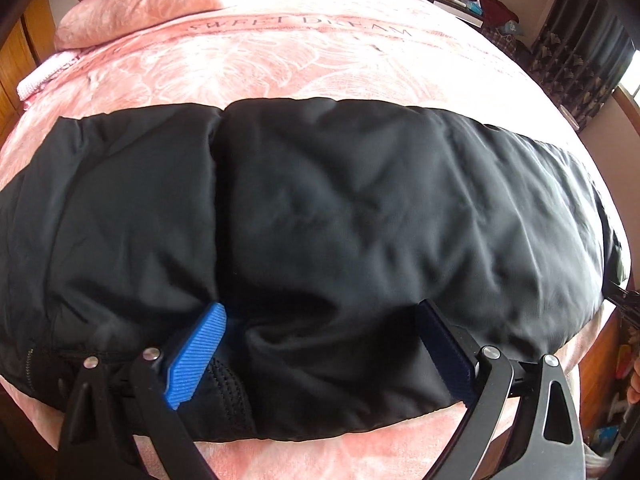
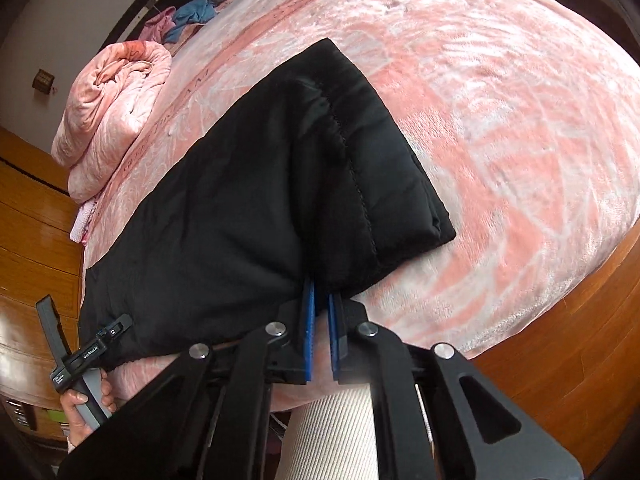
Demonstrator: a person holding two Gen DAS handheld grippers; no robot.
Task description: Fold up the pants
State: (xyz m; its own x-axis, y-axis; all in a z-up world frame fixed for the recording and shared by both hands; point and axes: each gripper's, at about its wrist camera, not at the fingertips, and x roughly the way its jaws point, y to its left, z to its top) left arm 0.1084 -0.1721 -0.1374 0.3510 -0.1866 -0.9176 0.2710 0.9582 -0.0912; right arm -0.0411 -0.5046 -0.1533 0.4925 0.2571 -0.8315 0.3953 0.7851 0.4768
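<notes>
Pants (image 1: 360, 208), black and padded, lie flat across the pink bedspread (image 1: 280, 64) as a long band, their long axis running from side to side along the near edge of the bed. The right gripper (image 2: 321, 300) has its blue pads drawn together on the near hem of the pants close to one end, where a stitched seam runs up the cloth and the square corner lies just beyond; the fabric bunches into the pinch, so I judge it clamped on the pants. The left gripper (image 1: 320, 320) stands farther along the same near edge, its two blue fingers (image 1: 200, 348) wide apart with a puckered ridge of cloth between them, pressing on nothing that I can see. A person's hand (image 2: 86, 400) holds that left tool's handle low in the right wrist view. So the garment lies ahead of and below both tools, and the right hand sits nearer the end that would be carried over. The bedspread beyond the far edge of the pants is open, with a rolled quilt (image 2: 116, 120) well away at one corner, leaving room to swing the end across. The near hem lies close to the mattress edge, so little margin remains toward the person.
</notes>
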